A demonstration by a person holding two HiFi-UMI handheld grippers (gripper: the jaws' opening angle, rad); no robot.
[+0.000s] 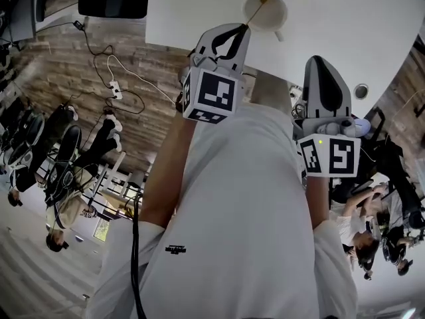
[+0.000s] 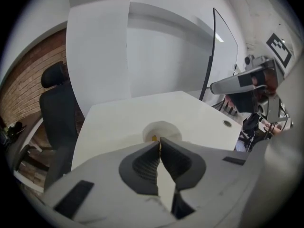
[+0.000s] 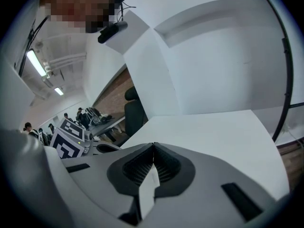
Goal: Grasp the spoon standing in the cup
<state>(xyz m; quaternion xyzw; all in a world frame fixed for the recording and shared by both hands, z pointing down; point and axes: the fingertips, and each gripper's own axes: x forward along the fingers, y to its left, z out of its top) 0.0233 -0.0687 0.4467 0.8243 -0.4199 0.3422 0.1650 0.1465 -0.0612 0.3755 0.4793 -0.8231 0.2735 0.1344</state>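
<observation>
A white cup (image 1: 267,13) stands on the white table (image 1: 345,18) with a thin wooden spoon (image 1: 257,6) leaning out of it toward me. My left gripper (image 1: 244,26) reaches to the cup's near rim, and its tips meet on the spoon's handle. In the left gripper view the cup (image 2: 161,128) sits just beyond the closed tips of the left gripper (image 2: 159,144), with a yellowish bit of the spoon (image 2: 153,137) showing above them. My right gripper (image 1: 320,62) hangs to the right, shut and empty; in its own view the right gripper (image 3: 153,146) faces bare table (image 3: 209,132).
A round cable grommet (image 1: 360,90) is set in the table right of the cup. A black office chair (image 2: 57,108) stands at the table's far left side. A power strip and cables (image 1: 113,88) lie on the wooden floor, and people sit in the background.
</observation>
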